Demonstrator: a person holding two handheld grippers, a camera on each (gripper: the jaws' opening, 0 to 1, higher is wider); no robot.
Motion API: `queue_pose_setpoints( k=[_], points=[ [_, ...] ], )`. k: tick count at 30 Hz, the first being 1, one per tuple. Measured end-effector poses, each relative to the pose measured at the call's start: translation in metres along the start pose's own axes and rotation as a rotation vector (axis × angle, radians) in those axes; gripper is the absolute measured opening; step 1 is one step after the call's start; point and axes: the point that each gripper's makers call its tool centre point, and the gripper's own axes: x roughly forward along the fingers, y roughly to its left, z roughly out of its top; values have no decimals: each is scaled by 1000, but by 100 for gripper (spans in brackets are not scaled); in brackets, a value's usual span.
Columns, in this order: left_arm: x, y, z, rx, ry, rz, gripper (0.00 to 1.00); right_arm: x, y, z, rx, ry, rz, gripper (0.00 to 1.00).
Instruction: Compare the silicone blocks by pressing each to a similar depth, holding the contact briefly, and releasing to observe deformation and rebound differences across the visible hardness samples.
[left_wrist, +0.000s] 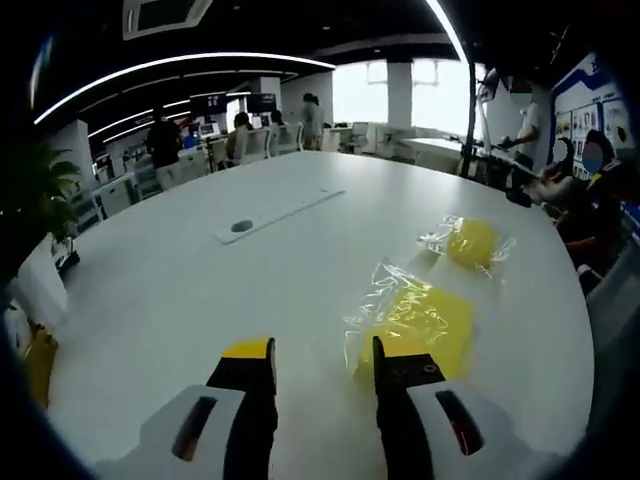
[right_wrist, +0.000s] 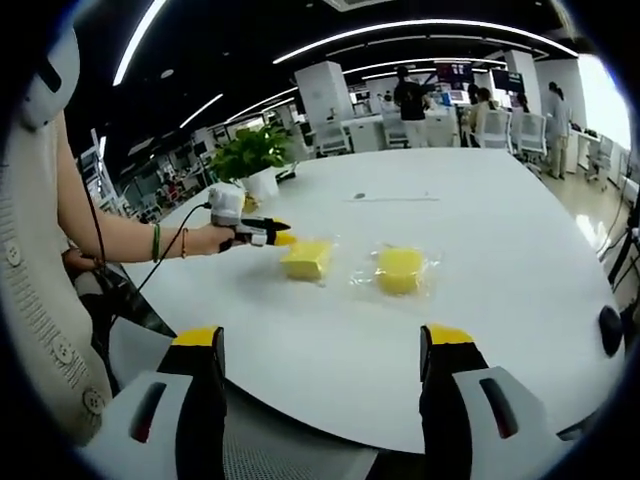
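Blocks (right_wrist: 306, 259) (right_wrist: 400, 270), yellow, bagged, mid-frame on the tabletop (right_wrist: 480, 220), look soft and slippery; I'd press their tops, both grippers' fingers (left_wrist: 250, 365) (right_wrist: 205, 350) apart, empty.

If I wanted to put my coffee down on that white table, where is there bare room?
Plenty: the white table is bare between the two bagged yellow blocks and the grey cable slot, and along the near edge by the right gripper. It is crowded where the left gripper nears the blocks.
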Motion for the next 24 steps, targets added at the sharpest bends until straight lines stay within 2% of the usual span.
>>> queue_pose_setpoints(
  k=[3, 5, 9, 16, 20, 24],
  points=[
    [-20, -10, 11, -35, -36, 9, 38, -2, 2, 4, -2, -25, 9, 74],
    [-30, -18, 13, -51, -34, 1, 39, -2, 4, 8, -9, -43, 19, 74],
    [-58, -44, 22, -38, -54, -7, 42, -4, 8, 20, -52, -97, 46, 72],
    [-104, -88, 40, -14, -106, -7, 49, -8, 7, 31, -59, -152, 94, 76],
    [-127, -115, 44, 59, -94, -41, 43, -12, 8, 24, -40, -152, 147, 76],
    [-148, -136, 49, 17, -130, -53, 50, -19, 10, 20, -52, -160, 179, 77]
  ],
)
